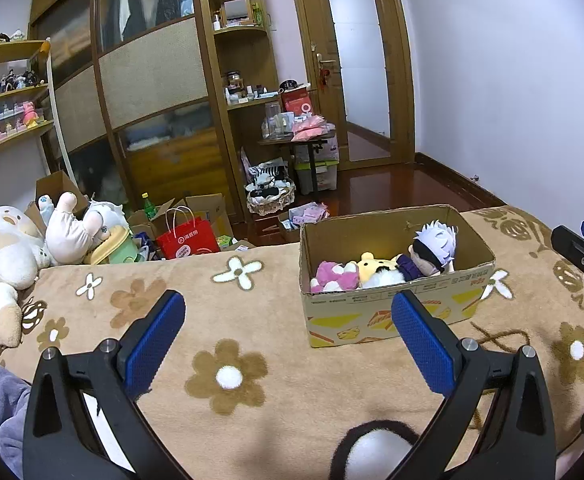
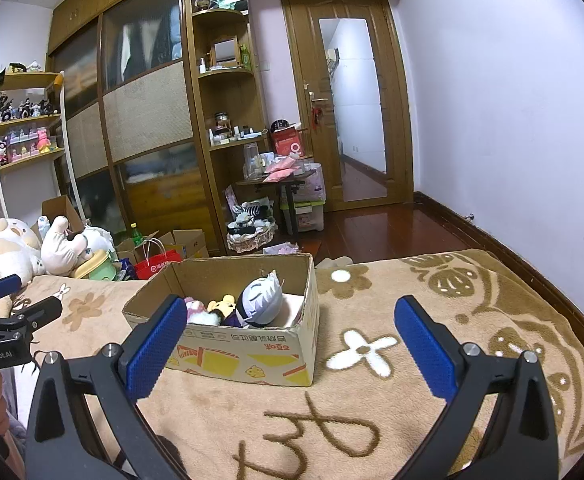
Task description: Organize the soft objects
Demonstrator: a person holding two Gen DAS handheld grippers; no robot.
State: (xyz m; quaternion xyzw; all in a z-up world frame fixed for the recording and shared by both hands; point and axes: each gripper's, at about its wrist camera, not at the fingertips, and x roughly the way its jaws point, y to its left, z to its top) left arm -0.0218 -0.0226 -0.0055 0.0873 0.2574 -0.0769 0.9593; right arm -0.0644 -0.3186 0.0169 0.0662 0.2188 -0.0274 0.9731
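Left gripper (image 1: 288, 330) spread wide, empty, above the tan flowered blanket (image 1: 252, 320). Right gripper (image 2: 290, 338) likewise parted, nothing between its pads. Cardboard box (image 1: 392, 312) at 1 o'clock in the left view (11 o'clock in the right). Inside: white-haired doll (image 1: 436, 246), yellow plush (image 1: 376, 264), pink plush (image 1: 334, 276). Big white plush (image 1: 4, 248) at 9 o'clock.

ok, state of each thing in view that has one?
left hand-held gripper: open, empty
right hand-held gripper: open, empty
cardboard box: open-topped, upright on the blanket
white-haired doll: lying in box
pink plush: in box
yellow plush: in box
door: closed
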